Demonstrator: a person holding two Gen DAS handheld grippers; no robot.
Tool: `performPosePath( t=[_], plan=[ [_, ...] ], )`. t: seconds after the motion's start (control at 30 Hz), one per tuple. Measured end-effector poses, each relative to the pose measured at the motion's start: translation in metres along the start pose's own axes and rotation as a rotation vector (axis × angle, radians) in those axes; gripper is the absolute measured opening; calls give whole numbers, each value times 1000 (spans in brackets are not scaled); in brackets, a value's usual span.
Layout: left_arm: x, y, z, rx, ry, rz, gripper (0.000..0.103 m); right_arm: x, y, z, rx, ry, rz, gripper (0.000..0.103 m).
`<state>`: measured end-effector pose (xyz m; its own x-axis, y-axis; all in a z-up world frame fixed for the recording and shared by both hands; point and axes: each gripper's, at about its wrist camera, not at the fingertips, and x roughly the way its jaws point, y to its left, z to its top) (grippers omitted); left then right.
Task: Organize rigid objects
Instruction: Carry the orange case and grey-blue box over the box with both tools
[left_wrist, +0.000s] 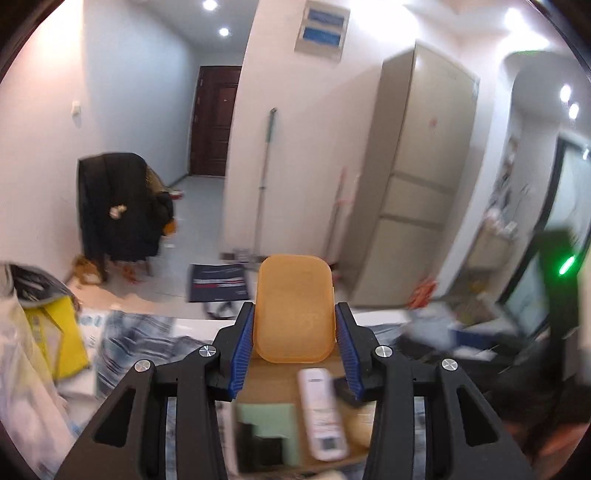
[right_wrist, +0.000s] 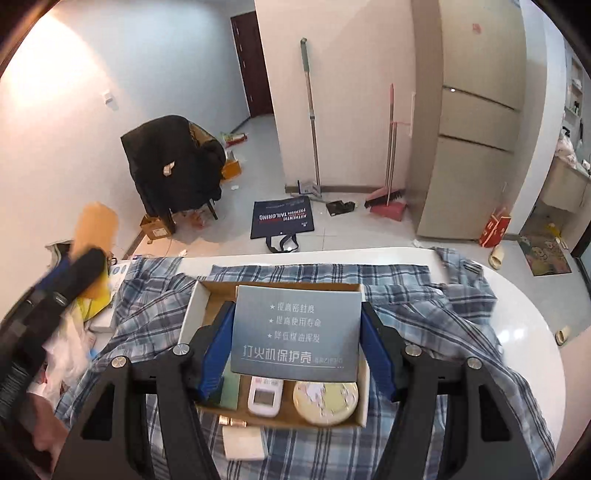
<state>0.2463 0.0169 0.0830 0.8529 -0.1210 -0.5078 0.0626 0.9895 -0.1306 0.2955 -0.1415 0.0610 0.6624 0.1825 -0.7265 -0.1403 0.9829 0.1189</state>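
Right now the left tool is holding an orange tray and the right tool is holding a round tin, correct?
Not quite. The right tool grips a flat grey box with printed text, seen in the right wrist view; the round tin lies in the cardboard box. The left tool does hold the orange tray.

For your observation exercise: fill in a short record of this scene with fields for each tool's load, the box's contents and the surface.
left tool: shut on orange translucent plastic lid
right tool: shut on grey printed card box
open cardboard box: white remote control, round cream tin
surface: blue plaid cloth on white table
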Motion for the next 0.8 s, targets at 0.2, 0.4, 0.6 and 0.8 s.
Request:
performPosePath(
  t=[0.2, 0.4, 0.6, 0.8],
  plan=[
    [73, 16, -44, 0, 103, 9, 45, 54, -17, 0, 70, 26, -13, 64],
    [122, 26, -75, -29, 232, -3, 45, 88, -30, -15, 86, 92, 14, 63],
    [133, 14, -85, 33, 265, 22, 45, 105, -31, -22, 69, 141, 42, 63],
    [136, 9, -91, 72, 280, 62, 45, 107, -31, -25, 66, 144, 31, 63]
  ],
)
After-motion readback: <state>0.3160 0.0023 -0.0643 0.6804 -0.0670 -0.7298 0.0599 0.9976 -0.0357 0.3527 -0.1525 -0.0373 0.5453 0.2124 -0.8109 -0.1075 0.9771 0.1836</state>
